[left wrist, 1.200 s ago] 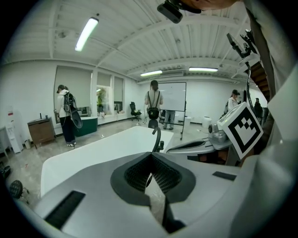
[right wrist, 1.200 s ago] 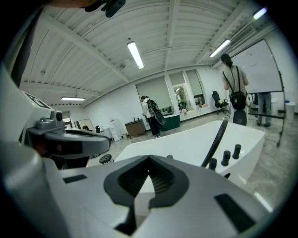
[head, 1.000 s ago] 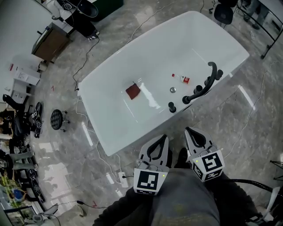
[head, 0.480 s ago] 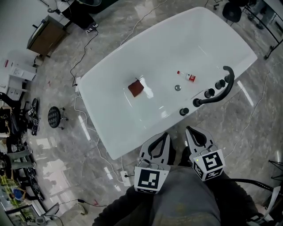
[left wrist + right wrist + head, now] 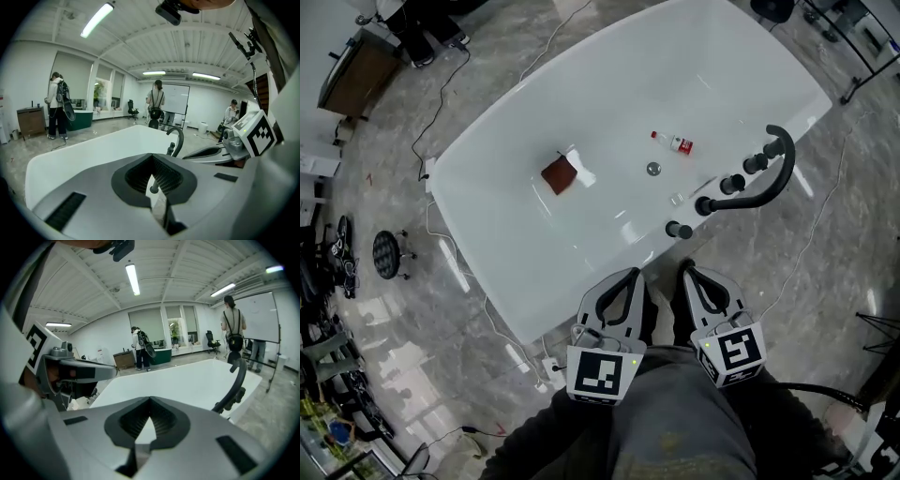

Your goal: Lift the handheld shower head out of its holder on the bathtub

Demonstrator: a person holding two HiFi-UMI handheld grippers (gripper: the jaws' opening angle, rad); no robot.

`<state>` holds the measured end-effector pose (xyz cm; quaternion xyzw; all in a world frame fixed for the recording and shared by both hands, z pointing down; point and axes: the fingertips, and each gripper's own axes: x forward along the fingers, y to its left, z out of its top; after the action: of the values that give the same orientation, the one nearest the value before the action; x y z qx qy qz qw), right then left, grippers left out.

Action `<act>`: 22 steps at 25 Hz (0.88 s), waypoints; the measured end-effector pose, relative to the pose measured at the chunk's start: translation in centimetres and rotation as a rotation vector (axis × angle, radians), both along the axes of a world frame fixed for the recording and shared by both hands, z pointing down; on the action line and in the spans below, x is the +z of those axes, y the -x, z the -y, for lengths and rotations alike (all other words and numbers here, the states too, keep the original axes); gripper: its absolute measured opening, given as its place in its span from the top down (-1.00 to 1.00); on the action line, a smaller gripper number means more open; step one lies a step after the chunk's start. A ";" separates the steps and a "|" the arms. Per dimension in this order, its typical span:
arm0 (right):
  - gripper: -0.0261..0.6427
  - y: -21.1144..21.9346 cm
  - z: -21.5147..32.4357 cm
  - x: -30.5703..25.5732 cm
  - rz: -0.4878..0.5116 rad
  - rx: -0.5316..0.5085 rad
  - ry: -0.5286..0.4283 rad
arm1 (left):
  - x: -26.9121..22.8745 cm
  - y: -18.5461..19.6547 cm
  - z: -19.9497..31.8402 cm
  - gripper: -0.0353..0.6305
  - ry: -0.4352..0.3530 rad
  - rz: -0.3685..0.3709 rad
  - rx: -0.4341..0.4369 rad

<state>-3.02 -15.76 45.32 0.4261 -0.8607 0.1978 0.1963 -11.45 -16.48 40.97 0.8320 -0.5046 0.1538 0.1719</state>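
The small black upright handheld shower head (image 5: 679,230), as I read it, stands in its holder on the rim of the glossy white bathtub (image 5: 487,202). It is just ahead of the right tongs (image 5: 686,270) and apart from them, a little to the right of where the left tongs (image 5: 634,275) point. In the left gripper view I see it as a thin dark post through the gap behind the meeting tips.

Beyond it and off to the right of my right tongs, the rim carries a row of black knobs (image 5: 733,185) and a black arched tub spout (image 5: 780,161).

Both pairs of tongs are closed with nothing between them, side by side over my lap and short of the tub edge.

Further ahead, inside the tub, lie a round metal drain (image 5: 653,169), a small clear bottle with a red label (image 5: 678,144) past it, and a reddish-brown square cloth (image 5: 559,175) well ahead of the left tongs. The tub stands on a grey marble floor (image 5: 441,309).
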 end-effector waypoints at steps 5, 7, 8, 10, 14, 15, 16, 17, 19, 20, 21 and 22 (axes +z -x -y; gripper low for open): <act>0.91 -1.2 0.6 2.6 -0.002 0.012 -0.015 | 2.4 -0.9 1.5 0.88 0.002 0.015 0.016; 0.91 -1.6 0.8 3.8 0.012 0.017 -0.004 | 3.6 -1.2 1.8 0.88 0.011 0.019 0.008; 0.91 -1.7 1.0 4.3 0.020 0.016 -0.004 | 4.1 -1.3 2.1 0.88 0.017 0.022 0.005; 0.91 -2.0 1.5 5.3 0.034 0.014 -0.004 | 5.1 -1.4 2.5 0.88 0.029 0.031 0.000; 0.91 -2.5 2.1 7.9 0.043 0.014 0.016 | 7.2 -1.5 3.1 0.88 0.050 0.043 -0.013; 0.91 -2.7 2.3 8.5 0.042 0.015 0.022 | 7.6 -1.5 3.3 0.88 0.054 0.047 -0.015; 0.91 -2.9 2.4 9.0 0.040 0.015 0.027 | 7.9 -1.6 3.6 0.88 0.057 0.051 -0.015; 0.91 -3.1 2.6 9.4 0.038 0.009 0.030 | 8.1 -1.8 3.8 0.88 0.059 0.055 -0.011; 0.76 -3.2 3.2 10.0 0.029 -0.016 0.034 | 8.4 -2.2 4.5 0.88 0.055 0.058 -0.004; 0.61 -3.2 3.5 10.3 0.023 -0.030 0.035 | 8.5 -2.5 4.7 0.88 0.053 0.057 -0.002; 0.51 -3.2 3.7 10.6 0.017 -0.042 0.035 | 8.6 -2.8 4.8 0.88 0.053 0.057 0.002; 0.39 -3.1 3.8 10.8 0.012 -0.052 0.035 | 8.8 -3.0 4.9 0.88 0.056 0.058 0.006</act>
<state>0.09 -19.54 56.12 0.3991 -0.8690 0.2102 0.2034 -8.42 -21.41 49.78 0.8234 -0.5025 0.1926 0.1799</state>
